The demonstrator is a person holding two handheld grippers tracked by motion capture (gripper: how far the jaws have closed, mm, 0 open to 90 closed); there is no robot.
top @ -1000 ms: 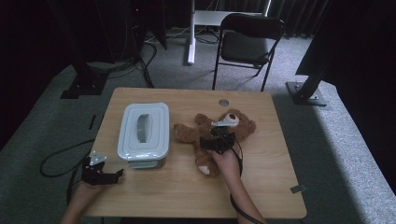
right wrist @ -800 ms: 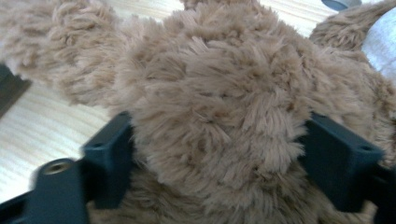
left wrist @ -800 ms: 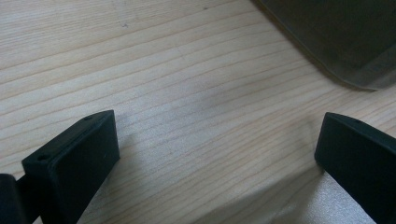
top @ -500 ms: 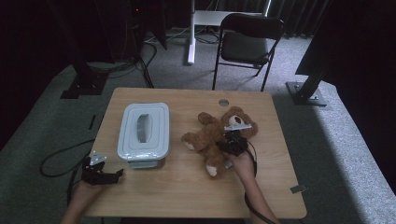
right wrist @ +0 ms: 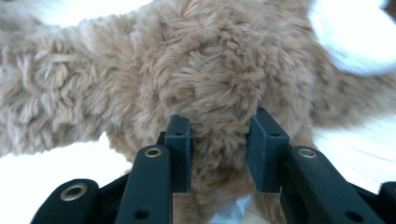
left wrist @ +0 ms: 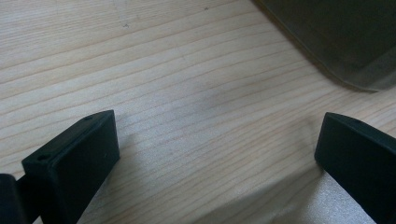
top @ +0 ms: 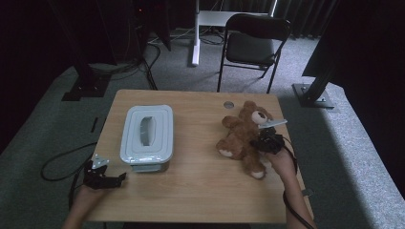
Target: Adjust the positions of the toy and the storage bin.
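At table's right, tool (top: 265,141) pinching teddy bear (top: 241,136)

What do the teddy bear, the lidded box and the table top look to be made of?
Teddy bear: soft plush with long, shaggy tan pile, which bunches between the right gripper pads. Lidded box: probably moulded plastic, pale grey and smooth, with rounded corners and a recessed handle in its lid. Table: light wood or wood-look laminate; fine straight grain lines, matte with a slight sheen.

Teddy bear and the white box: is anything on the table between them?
No. In the high view, bare wooden table lies between the teddy bear and the white box.
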